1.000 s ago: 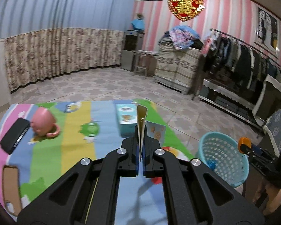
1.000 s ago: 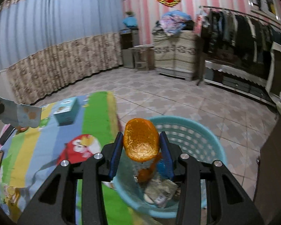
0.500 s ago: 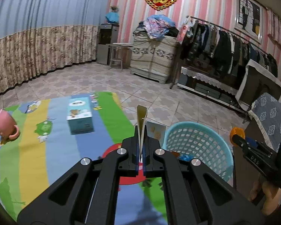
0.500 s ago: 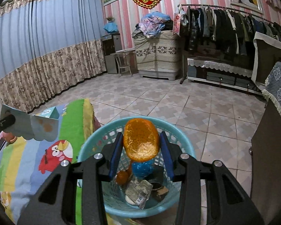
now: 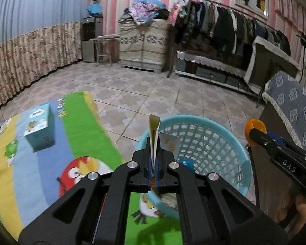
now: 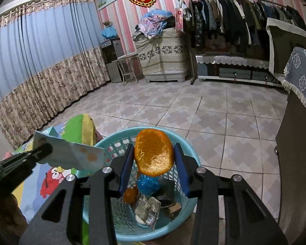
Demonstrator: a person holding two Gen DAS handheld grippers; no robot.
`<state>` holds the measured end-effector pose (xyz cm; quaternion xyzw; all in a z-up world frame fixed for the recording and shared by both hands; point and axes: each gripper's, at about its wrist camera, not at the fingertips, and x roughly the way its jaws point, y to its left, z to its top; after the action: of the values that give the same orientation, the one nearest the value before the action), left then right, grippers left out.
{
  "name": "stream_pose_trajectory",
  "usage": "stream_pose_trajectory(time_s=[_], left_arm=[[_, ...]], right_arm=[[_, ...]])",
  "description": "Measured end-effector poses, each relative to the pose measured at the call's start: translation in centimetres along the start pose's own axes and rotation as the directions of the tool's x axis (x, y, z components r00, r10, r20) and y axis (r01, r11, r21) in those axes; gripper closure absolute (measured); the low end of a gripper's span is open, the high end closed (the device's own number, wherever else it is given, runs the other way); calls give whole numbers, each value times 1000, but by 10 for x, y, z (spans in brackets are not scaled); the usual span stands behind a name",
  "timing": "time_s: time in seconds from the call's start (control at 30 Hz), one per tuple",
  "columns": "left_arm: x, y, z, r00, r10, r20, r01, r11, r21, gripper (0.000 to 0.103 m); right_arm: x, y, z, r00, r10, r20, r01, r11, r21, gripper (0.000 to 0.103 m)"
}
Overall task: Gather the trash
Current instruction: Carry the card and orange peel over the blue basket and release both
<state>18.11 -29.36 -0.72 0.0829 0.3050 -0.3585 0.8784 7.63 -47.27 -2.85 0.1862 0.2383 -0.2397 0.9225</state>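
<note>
My left gripper (image 5: 153, 155) is shut on a flat paper wrapper (image 5: 154, 134), held edge-on over the near rim of the light blue basket (image 5: 224, 134). In the right wrist view the wrapper (image 6: 71, 155) and left gripper (image 6: 40, 151) hang at the basket's left rim. My right gripper (image 6: 154, 159) is shut on an orange peel (image 6: 154, 153), held above the basket (image 6: 120, 220). The peel also shows in the left wrist view (image 5: 255, 125), at the basket's right. The basket holds a blue ball (image 6: 148, 184), another peel piece (image 6: 130, 195) and crumpled wrappers (image 6: 148, 210).
A cartoon play mat (image 5: 40, 173) covers the floor to the left, with a light blue tissue box (image 5: 38, 128) on it. A dark cabinet with a blue patterned cloth (image 5: 291, 106) stands right of the basket. Tiled floor, a clothes rack (image 6: 234, 18) and furniture lie beyond.
Both grippers have swung right from the mat toward the basket. The wrapper now hangs at the basket's rim and the peel sits above its middle. Both grips stay shut.
</note>
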Motion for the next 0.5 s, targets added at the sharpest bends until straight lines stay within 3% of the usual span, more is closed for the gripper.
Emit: stream_pose_trajectory(time_s=[0.1, 0.13, 0.17, 0.2, 0.5], left_arm=[[8, -11, 0, 1000, 9, -6, -9, 1000, 24, 95], [10, -13, 0, 1000, 22, -9, -22, 999, 29, 76], [11, -14, 0, 999, 37, -5, -37, 999, 28, 50], [10, -13, 0, 998, 62, 8, -62, 998, 24, 42], [-22, 26, 1, 977, 204, 61, -201, 979, -43, 14]], right_arm=[[8, -8, -2, 1000, 0, -19, 0, 1000, 25, 63], [11, -11, -2, 1000, 0, -23, 1, 1000, 30, 63], [14, -12, -2, 1000, -1, -28, 2, 999, 34, 63], [15, -13, -3, 1000, -3, -31, 4, 999, 33, 63], [32, -1, -6, 997, 0, -71, -1, 1000, -12, 63]])
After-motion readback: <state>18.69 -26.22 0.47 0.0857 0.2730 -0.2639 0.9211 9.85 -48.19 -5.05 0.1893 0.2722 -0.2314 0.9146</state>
